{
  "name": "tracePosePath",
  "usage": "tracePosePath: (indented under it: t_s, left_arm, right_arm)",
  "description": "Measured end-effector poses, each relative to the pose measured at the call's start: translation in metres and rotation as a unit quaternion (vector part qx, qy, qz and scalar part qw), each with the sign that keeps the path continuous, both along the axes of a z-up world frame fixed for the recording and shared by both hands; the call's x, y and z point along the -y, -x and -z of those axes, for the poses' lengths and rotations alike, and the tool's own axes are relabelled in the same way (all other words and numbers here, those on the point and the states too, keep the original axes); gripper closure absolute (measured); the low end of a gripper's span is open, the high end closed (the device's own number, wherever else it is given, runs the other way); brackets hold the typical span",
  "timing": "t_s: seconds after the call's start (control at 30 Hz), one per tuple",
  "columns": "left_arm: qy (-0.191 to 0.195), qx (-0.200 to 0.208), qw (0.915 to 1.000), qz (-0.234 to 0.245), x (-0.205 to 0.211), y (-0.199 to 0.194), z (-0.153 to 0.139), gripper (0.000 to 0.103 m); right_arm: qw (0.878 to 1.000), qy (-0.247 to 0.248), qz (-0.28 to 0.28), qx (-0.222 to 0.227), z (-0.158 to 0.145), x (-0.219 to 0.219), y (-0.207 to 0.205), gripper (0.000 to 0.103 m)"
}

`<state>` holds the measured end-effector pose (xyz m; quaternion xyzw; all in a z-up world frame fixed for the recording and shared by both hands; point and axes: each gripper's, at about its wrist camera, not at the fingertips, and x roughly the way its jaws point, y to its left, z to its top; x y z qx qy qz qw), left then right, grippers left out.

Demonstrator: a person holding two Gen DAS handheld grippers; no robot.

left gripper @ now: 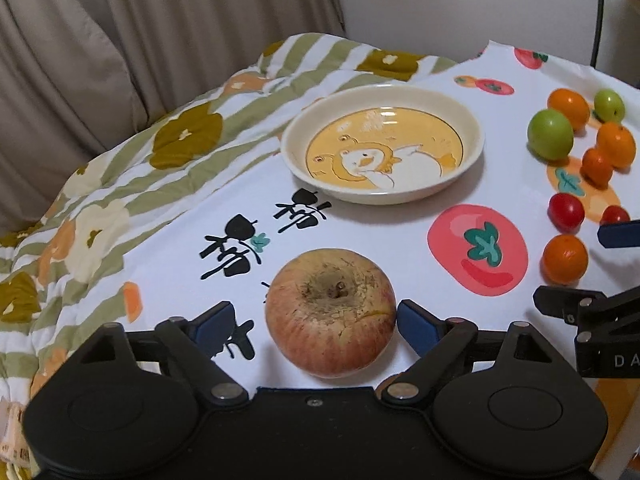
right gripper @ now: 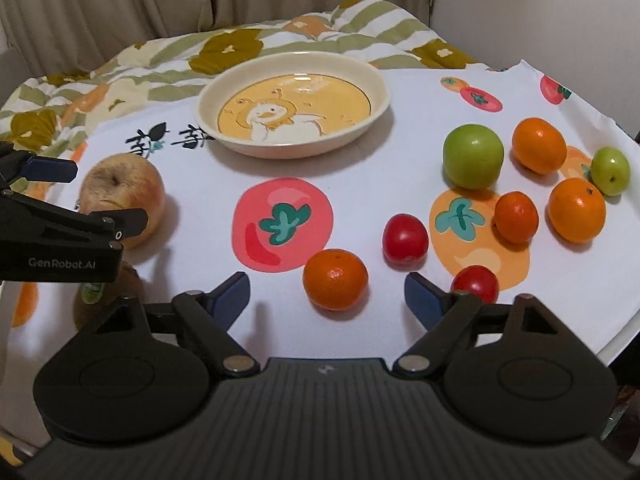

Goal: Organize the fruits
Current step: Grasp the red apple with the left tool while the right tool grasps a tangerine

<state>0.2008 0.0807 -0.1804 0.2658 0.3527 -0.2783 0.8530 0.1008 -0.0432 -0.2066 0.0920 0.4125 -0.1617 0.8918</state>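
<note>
A reddish-yellow apple (left gripper: pixel 331 312) sits on the white printed cloth between the fingers of my open left gripper (left gripper: pixel 316 324); the right pad is at its side, the left pad stands apart. The apple also shows in the right wrist view (right gripper: pixel 124 194), with the left gripper (right gripper: pixel 84 196) around it. My right gripper (right gripper: pixel 327 300) is open and empty, with a small orange (right gripper: pixel 335 279) between its fingertips. A cream duck plate (left gripper: pixel 472 140) (right gripper: pixel 376 100) stands empty farther back.
To the right lie two green fruits (right gripper: pixel 473 156) (right gripper: pixel 610 170), several small oranges (right gripper: pixel 539 145), and two cherry tomatoes (right gripper: pixel 405 239) (right gripper: pixel 476 282). A kiwi (right gripper: pixel 94 300) lies near the front left. A flowered quilt (left gripper: pixel 120 184) and curtains lie behind.
</note>
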Motion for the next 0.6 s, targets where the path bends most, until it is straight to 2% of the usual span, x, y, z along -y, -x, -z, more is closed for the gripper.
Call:
tracePosePath:
  t_s: [0.17,0.27,0.43,0.6]
  left_arm:
    - [0.0,-0.006,1.0,0.002,0.005,-0.007,0.008,0.016]
    - [0.001,-0.015,0.9999,0.003,0.008,-0.008,0.011,0.024]
    - [0.004,-0.012,0.9999,0.003,0.009,-0.007,0.013,0.025]
    - [0.005,-0.005,1.0,0.004,0.009,-0.005,0.014,0.025]
  right_arm:
    - [1.0,0.001,0.007,-0.006,0.006,0.003,-0.006,0.01]
    - [1.0,0.003,0.007,-0.009,0.007,0.004,-0.007,0.015]
    - [1.0,0.005,0.006,-0.012,0.007,0.004,-0.008,0.02]
    - [1.0,0.005,0.011,-0.017,0.01,0.006,-0.009,0.03]
